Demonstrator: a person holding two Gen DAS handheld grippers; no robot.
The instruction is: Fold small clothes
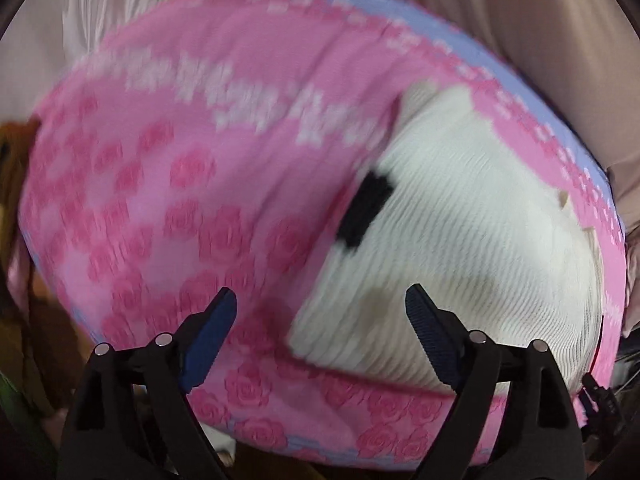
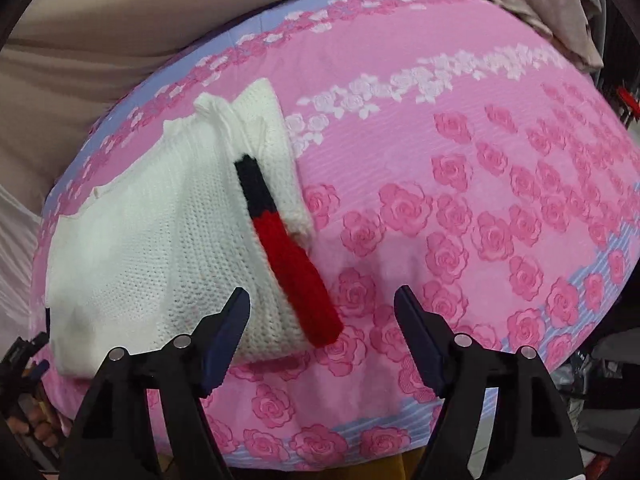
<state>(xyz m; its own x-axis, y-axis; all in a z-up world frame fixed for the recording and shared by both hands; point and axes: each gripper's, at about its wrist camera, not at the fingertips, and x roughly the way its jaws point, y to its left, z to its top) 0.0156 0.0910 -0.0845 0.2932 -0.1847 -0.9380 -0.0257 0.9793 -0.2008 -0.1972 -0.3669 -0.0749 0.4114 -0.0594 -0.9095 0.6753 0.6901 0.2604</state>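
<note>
I saw one white knitted garment [image 2: 152,248], folded, with one black-and-red band [image 2: 280,252], lying on the pink rose-print cover [image 2: 460,200]. My left gripper [image 1: 320,308] and right gripper [image 2: 322,308] both hung spread wide above it, holding nothing.

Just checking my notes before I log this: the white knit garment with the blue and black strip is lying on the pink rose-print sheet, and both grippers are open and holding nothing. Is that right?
Not quite. The strip on the white knit garment is red and black, not blue and black; the right wrist view shows it. The rest holds: it lies on the pink rose-print sheet, and the left gripper and right gripper are open and hold nothing.
</note>
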